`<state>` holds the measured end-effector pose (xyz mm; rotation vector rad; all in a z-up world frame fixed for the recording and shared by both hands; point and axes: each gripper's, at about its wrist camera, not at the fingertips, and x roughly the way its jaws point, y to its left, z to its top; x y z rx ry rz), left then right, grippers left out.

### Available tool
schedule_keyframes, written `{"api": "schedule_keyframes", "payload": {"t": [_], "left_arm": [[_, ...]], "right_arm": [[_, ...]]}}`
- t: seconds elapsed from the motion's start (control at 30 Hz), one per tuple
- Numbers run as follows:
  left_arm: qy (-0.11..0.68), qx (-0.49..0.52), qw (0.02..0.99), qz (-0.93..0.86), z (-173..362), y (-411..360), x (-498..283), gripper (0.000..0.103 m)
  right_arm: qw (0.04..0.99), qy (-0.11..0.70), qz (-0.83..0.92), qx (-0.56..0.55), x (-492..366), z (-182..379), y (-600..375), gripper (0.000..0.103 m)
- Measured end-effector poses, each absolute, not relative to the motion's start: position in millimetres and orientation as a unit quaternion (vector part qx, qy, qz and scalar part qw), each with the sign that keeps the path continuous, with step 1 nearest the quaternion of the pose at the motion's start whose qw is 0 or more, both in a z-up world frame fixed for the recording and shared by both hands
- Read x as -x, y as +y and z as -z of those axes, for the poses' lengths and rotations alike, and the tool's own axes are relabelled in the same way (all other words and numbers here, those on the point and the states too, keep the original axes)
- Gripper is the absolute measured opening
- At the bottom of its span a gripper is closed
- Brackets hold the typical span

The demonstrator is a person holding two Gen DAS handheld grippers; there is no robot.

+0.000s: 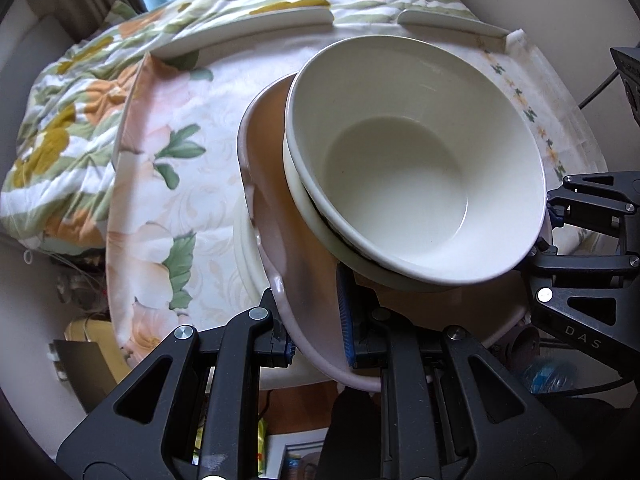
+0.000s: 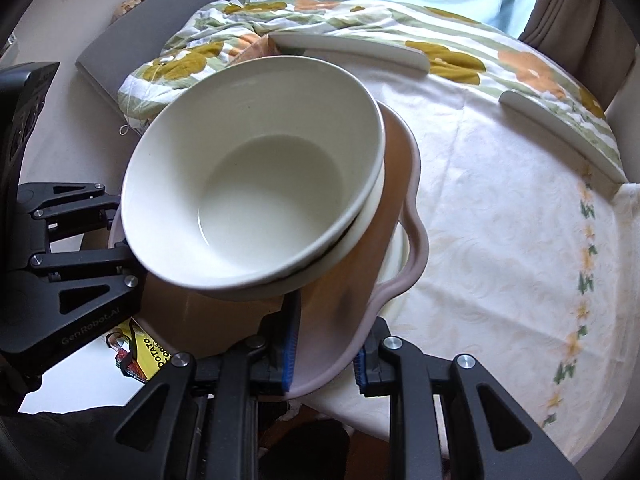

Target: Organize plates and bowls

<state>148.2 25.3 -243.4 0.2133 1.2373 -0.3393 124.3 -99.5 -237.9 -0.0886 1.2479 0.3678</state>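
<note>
Behind stacked bowls [image 1: 416, 168]: quilt [image 1: 72, 120], chair backs [image 1: 248, 28].

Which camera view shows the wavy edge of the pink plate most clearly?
The right wrist view: the pink plate shows its scalloped rim as a clear curve against the tablecloth. In the left wrist view the plate shows only a shorter, less distinct piece of rim.
</note>
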Motion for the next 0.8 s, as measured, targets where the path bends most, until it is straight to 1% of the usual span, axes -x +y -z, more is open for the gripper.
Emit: {"api": "schedule_keyframes", "payload": {"t": [0.2, 0.47, 0.8], "left_arm": [[0.582, -0.090, 0.790, 0.170, 257.5, 29.2, -151.3, 0.015], [0.590, -0.085, 0.784, 0.172, 263.5, 28.9, -154.6, 0.015], [0.630, -0.078, 0.753, 0.171, 270.8, 28.9, -164.0, 0.015]], "right_arm": [[0.792, 0.588, -0.159, 0.049, -124.1, 247.1, -90.3, 0.021], [0.791, 0.590, -0.153, 0.050, -124.8, 251.0, -91.3, 0.021], [0.771, 0.617, -0.151, 0.040, -132.6, 251.8, -90.9, 0.021]]}}
